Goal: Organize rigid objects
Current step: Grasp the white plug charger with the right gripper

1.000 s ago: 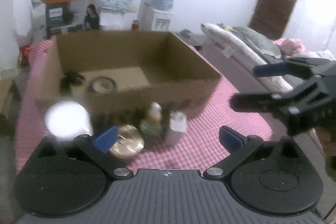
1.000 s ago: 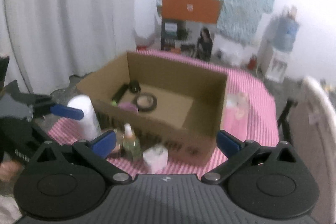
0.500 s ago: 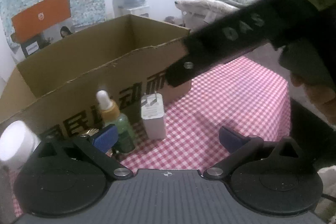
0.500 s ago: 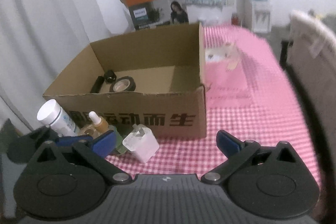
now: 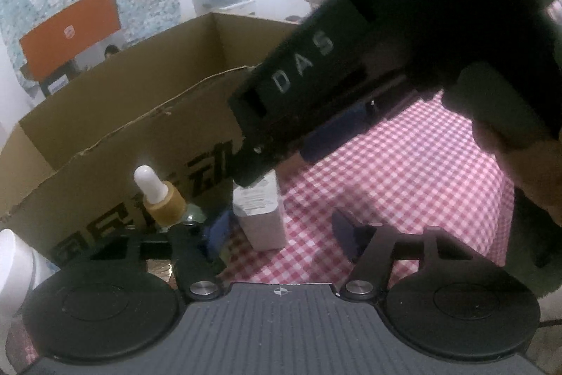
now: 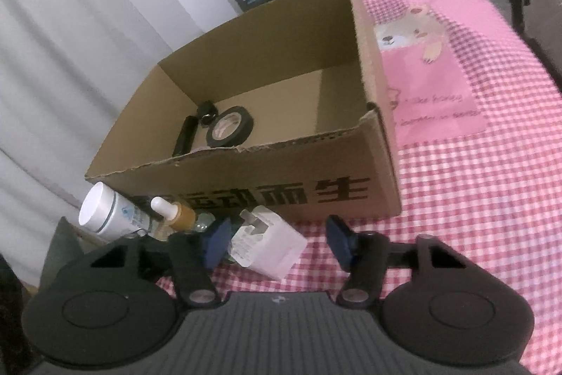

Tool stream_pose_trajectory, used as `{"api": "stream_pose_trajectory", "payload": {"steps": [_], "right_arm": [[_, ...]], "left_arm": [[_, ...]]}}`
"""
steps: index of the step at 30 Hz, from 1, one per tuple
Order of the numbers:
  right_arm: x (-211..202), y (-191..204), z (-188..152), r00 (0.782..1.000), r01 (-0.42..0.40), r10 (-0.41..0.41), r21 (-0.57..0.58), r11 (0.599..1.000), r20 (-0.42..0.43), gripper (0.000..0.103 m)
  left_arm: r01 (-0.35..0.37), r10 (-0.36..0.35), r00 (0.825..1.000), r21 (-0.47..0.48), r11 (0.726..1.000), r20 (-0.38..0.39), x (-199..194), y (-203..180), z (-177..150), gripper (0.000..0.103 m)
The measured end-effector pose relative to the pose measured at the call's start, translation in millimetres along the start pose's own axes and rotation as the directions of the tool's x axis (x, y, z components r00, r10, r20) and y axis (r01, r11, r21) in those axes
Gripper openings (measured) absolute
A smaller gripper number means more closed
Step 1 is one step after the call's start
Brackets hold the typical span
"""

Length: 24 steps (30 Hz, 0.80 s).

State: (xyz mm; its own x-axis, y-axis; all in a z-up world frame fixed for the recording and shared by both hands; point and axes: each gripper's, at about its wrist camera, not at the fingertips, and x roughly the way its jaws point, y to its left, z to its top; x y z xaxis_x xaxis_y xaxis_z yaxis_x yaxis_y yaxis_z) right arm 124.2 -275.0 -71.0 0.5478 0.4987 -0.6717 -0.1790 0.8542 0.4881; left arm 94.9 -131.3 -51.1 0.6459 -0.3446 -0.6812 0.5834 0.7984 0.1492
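A white plug charger (image 5: 261, 217) (image 6: 270, 245) stands on the checked cloth in front of the cardboard box (image 5: 123, 115) (image 6: 281, 185). My left gripper (image 5: 281, 234) has the charger between its jaws, which are closing; the charger sits by the left pad and a gap remains at the right pad. My right gripper (image 6: 277, 241) also has the charger between closing jaws, with a gap at its right pad. In the left wrist view, one black finger (image 5: 298, 69) of the right gripper reaches over the charger's top. A dropper bottle (image 5: 158, 195) (image 6: 175, 213) stands just left of it.
A white tube (image 5: 14, 266) (image 6: 105, 213) lies left of the dropper. The box holds a black tape roll (image 6: 230, 125), a black stick (image 6: 184, 136) and a small black cap (image 6: 207, 111). A pink bear cloth (image 6: 428, 65) lies right of the box. A hand (image 5: 527, 164) holds the right gripper.
Both grippers came down toward the items in front of the box and rolled. Their jaws went from wide to about half as wide. The right gripper now crosses the left wrist view.
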Motion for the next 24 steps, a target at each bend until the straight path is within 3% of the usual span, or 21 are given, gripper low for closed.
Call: {"api": "stream_pose_trajectory", "payload": {"steps": [2,4,5,11,19,24], "right_arm": [[3.9,-1.9,-0.2,1.000,-0.017,0.017,0.011,1.000,-0.013,0.052],[8.0,-4.4,0.0,0.999,-0.029,0.030,0.024,0.999,-0.029,0.038],[9.6,-6.0,-0.5,0.999,-0.037,0.038,0.034,0.999,-0.035,0.037],[7.7,-11.8,-3.7,0.997,-0.071,0.074,0.077,0.994,-0.027,0.030],[-6.4,-19.9,-16.8,0.996,-0.075,0.080,0.135,0.988,-0.036,0.030],[-11.2,-24.4,-24.5,0.995,-0.084,0.092,0.173,0.981,-0.039,0.030]], "left_arm": [[-0.007,0.006,1.000,-0.018,1.000,-0.006,1.5,2.2,2.5,0.056],[-0.011,0.011,1.000,-0.035,0.999,-0.010,2.0,3.6,3.5,0.049],[-0.010,0.010,1.000,-0.045,0.999,-0.013,3.0,4.3,4.2,0.042],[0.027,-0.029,0.999,-0.109,0.994,-0.015,0.5,13.4,7.4,0.028],[0.104,-0.110,0.994,-0.137,0.985,-0.031,-9.5,10.2,2.4,0.028],[0.111,-0.117,0.992,-0.111,0.988,-0.043,-5.8,6.9,2.1,0.032]]}}
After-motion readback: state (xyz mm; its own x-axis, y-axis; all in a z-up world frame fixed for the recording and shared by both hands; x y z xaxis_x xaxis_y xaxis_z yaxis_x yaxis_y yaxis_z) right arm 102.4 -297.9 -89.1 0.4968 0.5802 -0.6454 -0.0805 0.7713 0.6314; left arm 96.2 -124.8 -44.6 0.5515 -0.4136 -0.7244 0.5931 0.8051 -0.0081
